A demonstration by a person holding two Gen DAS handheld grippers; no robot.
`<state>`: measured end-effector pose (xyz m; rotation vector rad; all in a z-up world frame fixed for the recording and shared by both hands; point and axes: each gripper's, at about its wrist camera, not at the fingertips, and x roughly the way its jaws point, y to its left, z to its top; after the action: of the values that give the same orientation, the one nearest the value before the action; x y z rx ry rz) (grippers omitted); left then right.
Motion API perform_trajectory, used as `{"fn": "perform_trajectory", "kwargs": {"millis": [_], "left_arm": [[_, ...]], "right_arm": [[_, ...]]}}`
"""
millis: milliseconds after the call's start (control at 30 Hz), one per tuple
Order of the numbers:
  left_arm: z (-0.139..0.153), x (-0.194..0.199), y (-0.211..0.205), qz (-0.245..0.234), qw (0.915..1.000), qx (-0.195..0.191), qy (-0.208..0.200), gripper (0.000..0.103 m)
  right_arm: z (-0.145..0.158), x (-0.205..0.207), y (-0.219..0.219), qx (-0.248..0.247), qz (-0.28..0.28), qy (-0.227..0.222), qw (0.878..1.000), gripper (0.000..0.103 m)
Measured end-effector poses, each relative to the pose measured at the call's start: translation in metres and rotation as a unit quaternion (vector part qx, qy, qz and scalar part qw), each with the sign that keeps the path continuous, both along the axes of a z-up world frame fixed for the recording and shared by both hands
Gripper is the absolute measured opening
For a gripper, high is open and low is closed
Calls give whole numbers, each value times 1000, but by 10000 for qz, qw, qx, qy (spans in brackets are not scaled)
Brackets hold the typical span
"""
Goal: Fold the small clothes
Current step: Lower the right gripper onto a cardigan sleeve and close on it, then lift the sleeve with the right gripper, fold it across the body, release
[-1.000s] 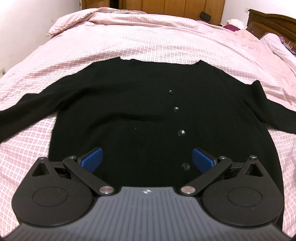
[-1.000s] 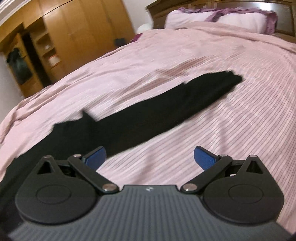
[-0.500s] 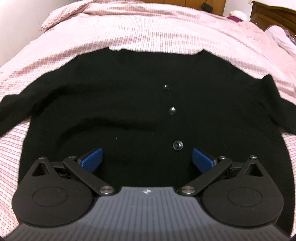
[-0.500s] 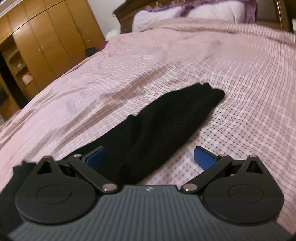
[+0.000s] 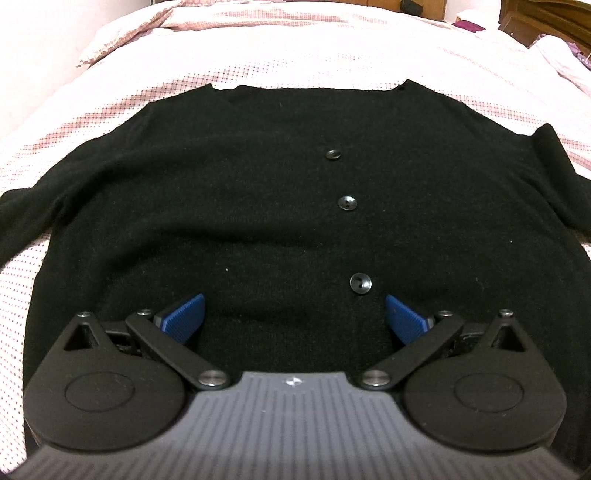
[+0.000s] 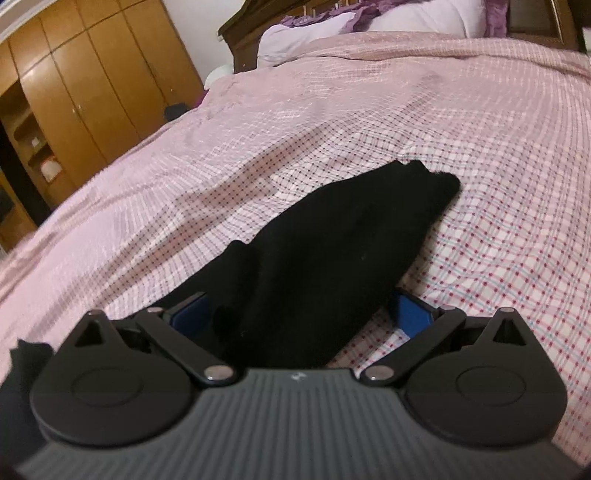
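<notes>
Knitwear fills most of the left wrist view: a black cardigan [image 5: 229, 206] lies spread flat, front up, on the pink checked bedspread [image 5: 332, 48], its neckline toward the far side of the bed and its buttons [image 5: 346, 203] running down in a line a little right of centre. The left gripper [image 5: 293, 314] sits low over the lower part of the cardigan's body, jaws wide apart, with the nearest button just inside the right-hand blue pad [image 5: 404, 319] and nothing held between them. Over on the other side, the right gripper [image 6: 299, 310] is down at the cardigan's sleeve [image 6: 332, 251], which stretches away across the bedspread [image 6: 369, 110] to a cuff at its far end. Its jaws stand apart with the sleeve's bunched black cloth lying between them, hiding part of both blue pads [image 6: 410, 312]. A wooden wardrobe [image 6: 85, 88] stands beyond the bed, and pillows [image 6: 406, 18] rest against the headboard.
</notes>
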<state>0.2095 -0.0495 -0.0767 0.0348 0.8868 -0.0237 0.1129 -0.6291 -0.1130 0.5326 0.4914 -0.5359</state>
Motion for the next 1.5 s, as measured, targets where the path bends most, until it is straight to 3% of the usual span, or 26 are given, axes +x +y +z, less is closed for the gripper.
{"fn": "perform_trajectory", "kwargs": {"millis": [167,267,300,400,467,500,600,967,1167,1500], "left_arm": [[-1,-2,0,10,10000,42,-10,103],[-1,-3,1,-13,10000,33,-21,103],[-1,-3,1,-12,10000,30,-24,103],[0,-4,-1,-6,10000,75,-9,103],[1,-4,-1,-8,10000,84,-4,103],[1,-4,-1,-7,10000,78,-5,103],[4,-5,0,0,10000,48,1,103],[13,-15,9,38,9998,-187,31,103],[21,-23,18,81,9995,-289,-21,103],[41,-35,54,341,9989,-115,-285,103]], "right_arm": [[0,7,2,-195,-65,-15,9998,103],[0,1,-2,40,-236,-423,9988,101],[0,-3,-6,209,-340,-620,9973,96],[1,-8,-13,426,-548,-823,9942,67],[1,-6,-18,436,-551,-768,9946,40],[2,-6,-21,462,-571,-705,9948,21],[9,-17,-27,611,-665,-891,9919,7],[53,-74,-27,276,-871,-1580,9832,7],[73,-68,-3,266,-338,-1658,9852,7],[133,-19,95,2,925,-2063,9741,7]]}}
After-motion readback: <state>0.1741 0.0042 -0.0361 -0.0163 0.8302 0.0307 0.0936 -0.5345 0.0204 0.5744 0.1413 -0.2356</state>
